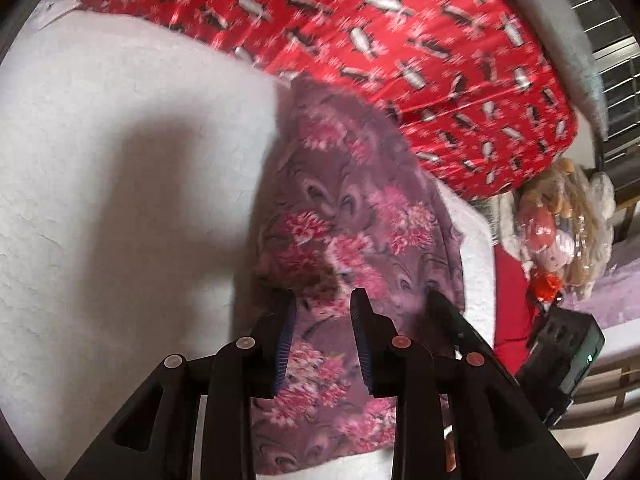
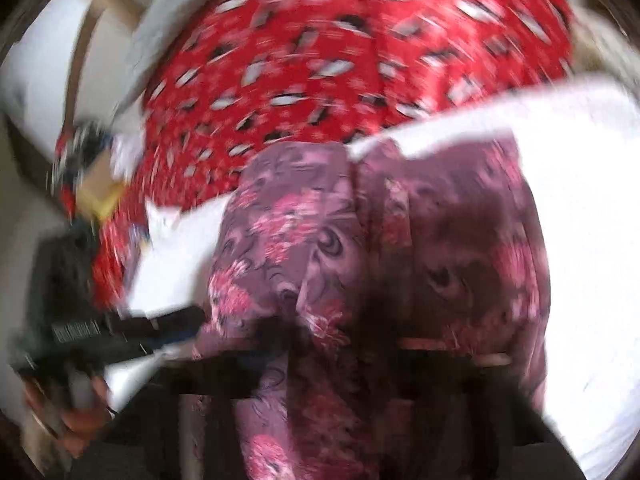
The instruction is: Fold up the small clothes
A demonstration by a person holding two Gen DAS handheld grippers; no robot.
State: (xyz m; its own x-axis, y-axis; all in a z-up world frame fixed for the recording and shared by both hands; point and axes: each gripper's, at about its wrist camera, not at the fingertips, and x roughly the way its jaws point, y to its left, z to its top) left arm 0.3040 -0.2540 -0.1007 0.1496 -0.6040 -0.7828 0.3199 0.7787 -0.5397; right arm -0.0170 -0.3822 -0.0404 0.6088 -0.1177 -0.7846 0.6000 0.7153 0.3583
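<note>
Mauve floral garment (image 1: 352, 216) lies on the white bed sheet (image 1: 120, 160), beside a red patterned blanket (image 1: 420, 40). Left hand-held gripper (image 1: 323, 336) hangs parted over its near end, gripping nothing, seemingly between grasps. Right hand-held gripper (image 2: 344, 356), blurred, is closed, apparently pinching the cloth to carry a fold.

Soft matt floral garment (image 1: 352, 216); glossy red patterned cloth (image 1: 400, 40); rough white surface (image 1: 120, 120)

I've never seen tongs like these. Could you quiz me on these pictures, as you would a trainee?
1. True or false: the left tongs stand open over the floral garment.
2. The blanket behind the garment is: A plain blue, B red and patterned, C plain green.
3. Fill in: the garment lies on a ___ surface.
Key: 1 true; 2 B; 3 white.
</note>
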